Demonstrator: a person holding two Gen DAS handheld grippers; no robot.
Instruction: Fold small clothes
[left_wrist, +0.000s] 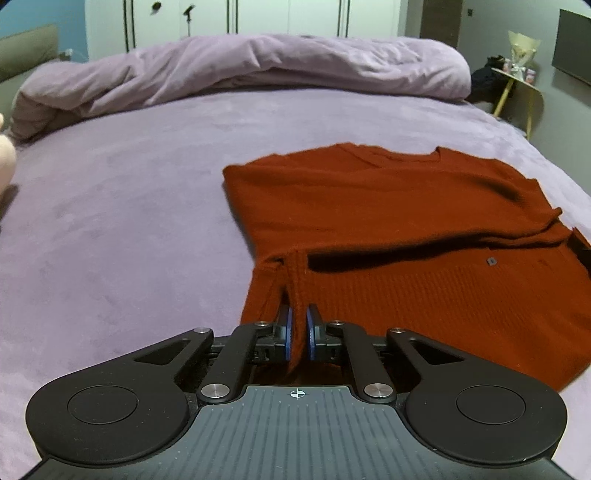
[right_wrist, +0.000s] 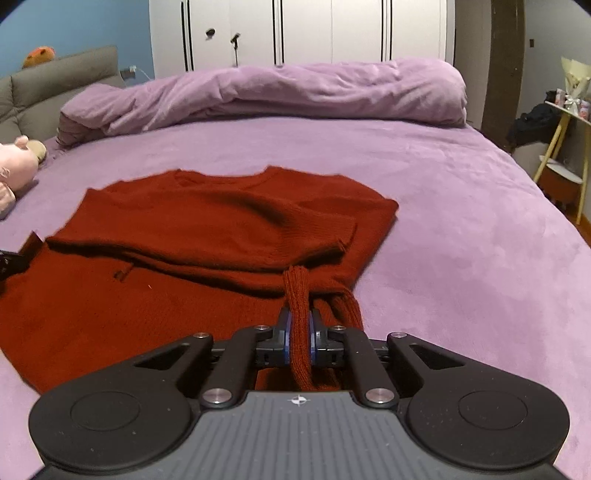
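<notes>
A rust-red knit sweater (left_wrist: 388, 221) lies flat on the purple bed, collar at the far side, sleeves folded across the body. It also shows in the right wrist view (right_wrist: 207, 229). My left gripper (left_wrist: 298, 314) is shut on the ribbed hem at the sweater's near left corner, lifting a strip of fabric. My right gripper (right_wrist: 300, 317) is shut on the ribbed hem at the near right corner, with knit bunched between the pads. The left gripper's tip shows at the left edge of the right wrist view (right_wrist: 9, 260).
A rolled purple duvet (right_wrist: 277, 92) lies across the far side of the bed (left_wrist: 110, 221). A pink plush toy (right_wrist: 14, 166) sits at the left. A yellow-legged side table (right_wrist: 565, 147) stands off the bed's right side. White wardrobes (right_wrist: 295, 33) stand behind.
</notes>
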